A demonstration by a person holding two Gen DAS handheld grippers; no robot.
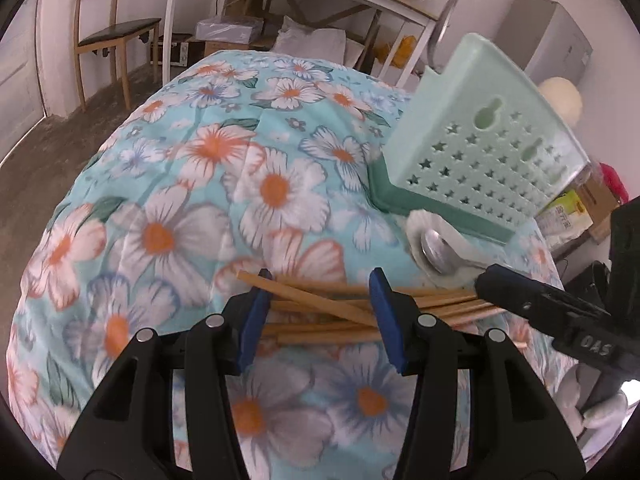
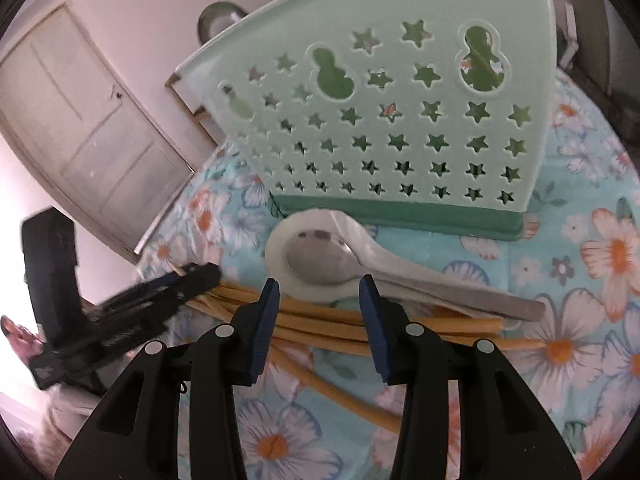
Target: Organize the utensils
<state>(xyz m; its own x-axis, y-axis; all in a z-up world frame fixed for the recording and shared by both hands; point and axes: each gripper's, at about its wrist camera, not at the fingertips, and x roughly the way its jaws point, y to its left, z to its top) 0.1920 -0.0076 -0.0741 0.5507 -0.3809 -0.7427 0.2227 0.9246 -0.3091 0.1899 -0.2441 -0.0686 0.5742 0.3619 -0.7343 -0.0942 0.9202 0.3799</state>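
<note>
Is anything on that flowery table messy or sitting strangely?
Yes. The wooden chopsticks lie in a loose, crisscrossed heap on the floral tablecloth instead of in the pale green star-perforated utensil holder. A metal spoon is nested inside a white ceramic spoon beside them.

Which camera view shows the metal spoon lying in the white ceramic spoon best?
The right wrist view: the metal spoon is central there, bowl and handle fully visible, nested in the white ceramic spoon. The left wrist view shows only its bowl at the right side, with the handle hidden behind the right claw.
</note>
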